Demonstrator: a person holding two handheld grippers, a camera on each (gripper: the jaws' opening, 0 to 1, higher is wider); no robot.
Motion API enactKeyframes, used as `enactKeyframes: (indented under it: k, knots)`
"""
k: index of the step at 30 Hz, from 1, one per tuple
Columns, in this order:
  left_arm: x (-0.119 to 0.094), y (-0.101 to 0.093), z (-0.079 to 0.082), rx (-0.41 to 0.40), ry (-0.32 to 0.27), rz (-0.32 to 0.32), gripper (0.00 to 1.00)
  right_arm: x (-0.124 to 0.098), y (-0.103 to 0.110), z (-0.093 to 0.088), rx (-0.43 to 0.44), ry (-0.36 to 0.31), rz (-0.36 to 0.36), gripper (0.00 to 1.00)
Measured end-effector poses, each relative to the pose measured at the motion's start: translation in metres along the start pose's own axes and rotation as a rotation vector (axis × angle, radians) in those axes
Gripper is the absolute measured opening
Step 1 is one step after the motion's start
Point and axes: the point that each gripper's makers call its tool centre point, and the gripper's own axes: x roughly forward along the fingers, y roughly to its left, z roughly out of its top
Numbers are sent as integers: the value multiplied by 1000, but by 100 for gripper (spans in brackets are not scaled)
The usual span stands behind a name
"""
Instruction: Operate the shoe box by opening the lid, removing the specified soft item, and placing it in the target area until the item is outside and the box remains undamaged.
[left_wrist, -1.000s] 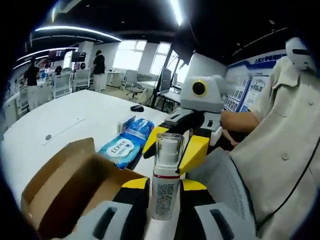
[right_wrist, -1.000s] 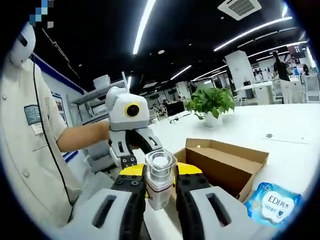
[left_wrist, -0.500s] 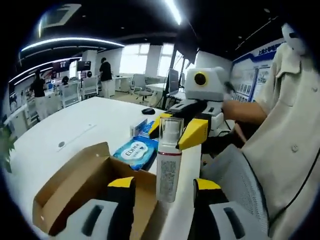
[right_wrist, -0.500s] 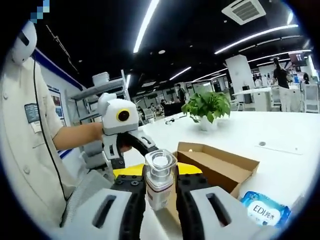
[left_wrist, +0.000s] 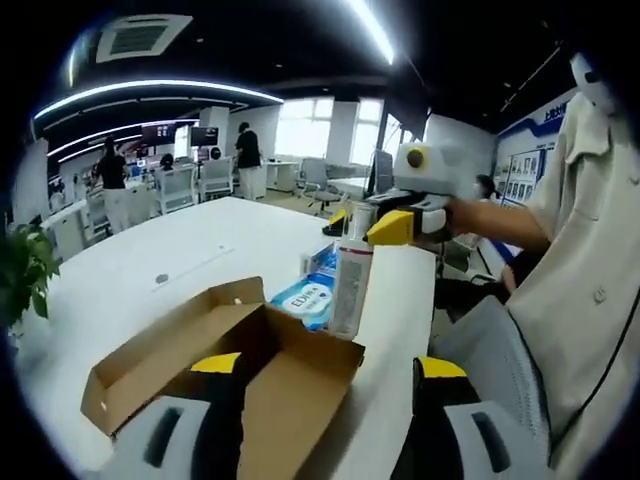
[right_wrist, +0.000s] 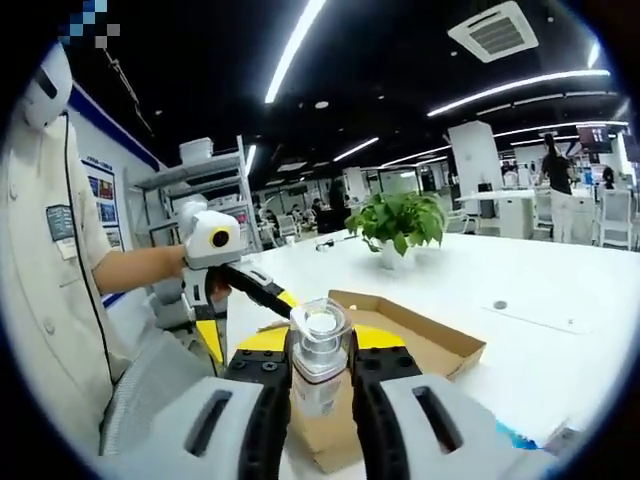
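Right claw clenched on spray bottle, frame centre, lifted clear of open shoe box; left claw released, lower frame.

The left gripper view looks across the open cardboard box toward the right gripper. The right gripper view faces back over the same box, close, sharing desk and box.

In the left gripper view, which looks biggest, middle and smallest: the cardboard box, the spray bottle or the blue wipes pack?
1. Cardboard box, though it is nearest the camera.
2. Spray bottle.
3. Blue wipes pack, partly hidden.
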Motion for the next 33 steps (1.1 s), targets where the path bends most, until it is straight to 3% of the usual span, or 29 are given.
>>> enactKeyframes:
  k: [5, 20, 33]
  knots:
    - [-11, 9, -1, -6, -16, 50, 78, -4, -16, 0, -28, 14, -13, 19]
    - [-41, 36, -28, -77, -7, 192, 90, -11, -63, -5, -94, 47, -26, 20]
    - [-63, 57, -35, -106, -33, 298, 99, -5, -105, -13, -152, 61, -58, 20]
